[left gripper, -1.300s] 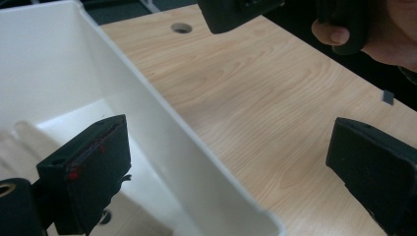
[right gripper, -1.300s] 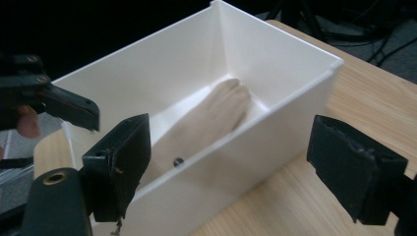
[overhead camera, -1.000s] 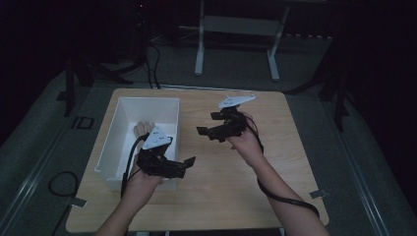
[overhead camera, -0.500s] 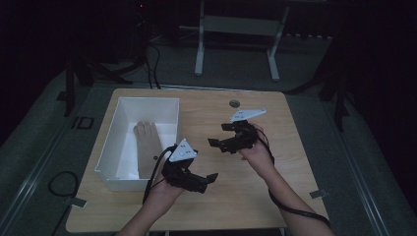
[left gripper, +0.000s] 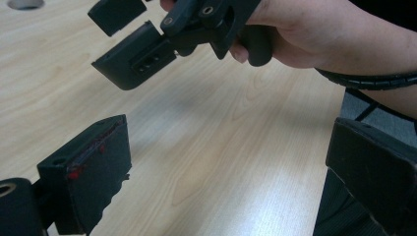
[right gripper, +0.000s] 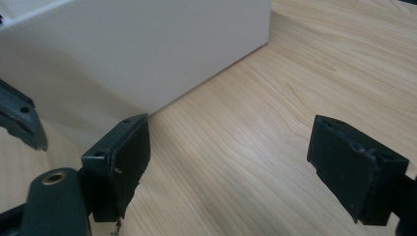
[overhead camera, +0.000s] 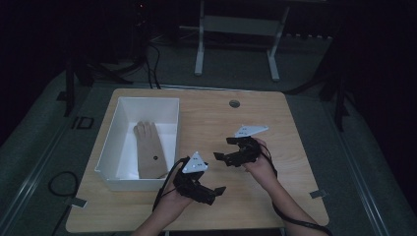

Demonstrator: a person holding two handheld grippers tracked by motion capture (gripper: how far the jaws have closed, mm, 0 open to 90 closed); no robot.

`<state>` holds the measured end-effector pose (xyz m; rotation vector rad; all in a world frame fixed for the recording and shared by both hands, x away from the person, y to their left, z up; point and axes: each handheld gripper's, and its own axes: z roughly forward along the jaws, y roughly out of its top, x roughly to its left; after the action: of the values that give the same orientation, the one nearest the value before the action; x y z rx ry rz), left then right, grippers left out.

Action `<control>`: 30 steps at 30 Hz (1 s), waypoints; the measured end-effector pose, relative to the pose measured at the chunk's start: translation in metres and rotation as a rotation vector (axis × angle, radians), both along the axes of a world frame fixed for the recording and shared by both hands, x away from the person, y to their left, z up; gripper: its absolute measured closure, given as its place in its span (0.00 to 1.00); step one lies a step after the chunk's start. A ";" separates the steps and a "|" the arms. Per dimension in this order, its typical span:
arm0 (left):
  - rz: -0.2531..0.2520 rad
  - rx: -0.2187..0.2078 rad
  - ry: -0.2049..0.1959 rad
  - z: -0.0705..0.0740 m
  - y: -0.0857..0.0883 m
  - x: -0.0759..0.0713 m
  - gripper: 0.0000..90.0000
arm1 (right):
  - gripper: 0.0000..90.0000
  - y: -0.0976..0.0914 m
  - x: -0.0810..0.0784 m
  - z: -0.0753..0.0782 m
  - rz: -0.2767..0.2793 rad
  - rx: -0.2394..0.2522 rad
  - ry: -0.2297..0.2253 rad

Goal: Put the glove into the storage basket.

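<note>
From the white bin [overhead camera: 169, 132], the brown glove [overhead camera: 149, 149] lies inside, long axis front-to-back, nearer your left hand-held gripper [overhead camera: 215, 192]; both it and the right hand-held gripper [overhead camera: 223, 158] are released, empty.

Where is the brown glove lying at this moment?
In the high view, the brown glove lies flat inside the white box on the table's left half, left of the left gripper.

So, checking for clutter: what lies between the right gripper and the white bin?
Bare wood. The right gripper view shows nothing up to the white bin.
</note>
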<state>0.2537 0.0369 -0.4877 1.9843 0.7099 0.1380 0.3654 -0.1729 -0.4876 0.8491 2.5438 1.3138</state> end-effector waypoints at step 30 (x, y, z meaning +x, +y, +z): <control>-0.077 0.024 0.028 -0.067 -0.020 -0.004 0.05 | 0.16 -0.044 -0.015 -0.064 0.003 -0.035 0.020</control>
<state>0.2499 0.0172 -0.5550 2.0372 0.6520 0.0728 0.3504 -0.2164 -0.5514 0.8567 2.5766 1.2642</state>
